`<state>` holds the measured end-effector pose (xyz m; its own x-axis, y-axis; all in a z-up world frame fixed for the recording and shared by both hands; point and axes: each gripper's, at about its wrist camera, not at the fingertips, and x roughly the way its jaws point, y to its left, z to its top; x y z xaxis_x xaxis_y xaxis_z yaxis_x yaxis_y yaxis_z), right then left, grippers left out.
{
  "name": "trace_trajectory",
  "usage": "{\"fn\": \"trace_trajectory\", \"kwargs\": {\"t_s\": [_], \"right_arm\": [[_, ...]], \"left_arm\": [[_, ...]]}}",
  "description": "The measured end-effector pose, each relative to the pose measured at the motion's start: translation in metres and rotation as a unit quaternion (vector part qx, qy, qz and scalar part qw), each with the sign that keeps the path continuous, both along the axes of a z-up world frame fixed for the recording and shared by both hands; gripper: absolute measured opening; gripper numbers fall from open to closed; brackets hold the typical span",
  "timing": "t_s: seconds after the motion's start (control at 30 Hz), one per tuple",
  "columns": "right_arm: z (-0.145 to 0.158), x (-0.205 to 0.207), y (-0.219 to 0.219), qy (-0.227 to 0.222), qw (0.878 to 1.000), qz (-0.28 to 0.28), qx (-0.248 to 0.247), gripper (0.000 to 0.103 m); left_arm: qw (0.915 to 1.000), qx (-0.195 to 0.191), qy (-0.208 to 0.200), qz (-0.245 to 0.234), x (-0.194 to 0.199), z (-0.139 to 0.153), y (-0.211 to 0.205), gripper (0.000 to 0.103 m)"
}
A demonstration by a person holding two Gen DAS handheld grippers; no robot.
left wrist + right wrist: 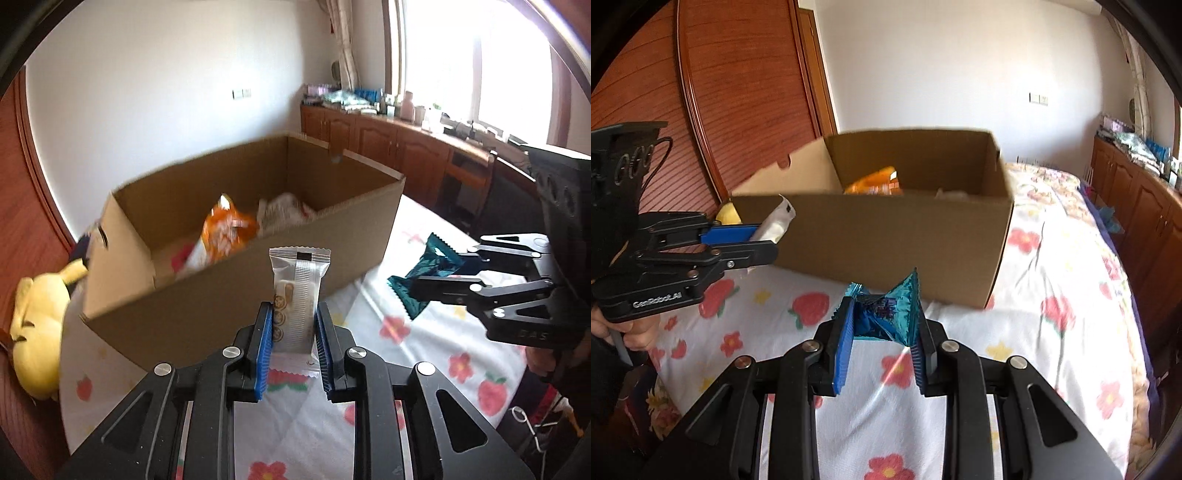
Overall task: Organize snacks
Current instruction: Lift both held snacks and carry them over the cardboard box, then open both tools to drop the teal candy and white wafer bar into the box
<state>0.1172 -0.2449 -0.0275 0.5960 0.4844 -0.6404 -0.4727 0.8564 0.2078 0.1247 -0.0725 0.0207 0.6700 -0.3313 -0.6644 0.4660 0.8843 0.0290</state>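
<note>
Clamped between the blue pads of my left hand-held gripper (pixel 294 325) stands a clear-wrapped snack bar (pixel 297 295), upright above the flowered bed (pixel 424 332). My right hand-held gripper (pixel 882 325) is clenched on a crumpled teal snack packet (pixel 890 310), also off the bed. Beyond both, on the bed, sits the open cardboard box (pixel 221 295), with an orange bag (pixel 229 232) and a white packet (pixel 284 210) inside.

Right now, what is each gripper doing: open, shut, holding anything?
Left gripper: shut on the white snack bar.
Right gripper: shut on the teal snack packet.
</note>
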Motion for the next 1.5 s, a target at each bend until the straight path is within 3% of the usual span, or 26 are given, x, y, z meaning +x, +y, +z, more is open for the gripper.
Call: {"fn": "trace_trajectory", "kwargs": {"t_s": [0.23, 0.47, 0.73, 1.5], "right_arm": [[0.027, 0.011, 0.001, -0.028, 1.0, -0.004, 0.003, 0.029], [0.043, 0.026, 0.008, -0.044, 0.999, -0.007, 0.003, 0.029], [0.053, 0.047, 0.015, -0.048, 0.999, -0.015, 0.005, 0.029], [0.024, 0.112, 0.043, 0.013, 0.999, -0.034, -0.004, 0.029]], "left_arm": [[0.9996, 0.003, -0.029, 0.004, -0.013, 0.028, 0.011, 0.023], [0.9989, 0.002, -0.045, 0.017, -0.018, 0.033, 0.016, 0.023], [0.9979, 0.004, -0.044, 0.048, 0.003, 0.021, 0.01, 0.023], [0.9927, -0.012, -0.013, 0.119, 0.049, 0.011, 0.002, 0.025]]}}
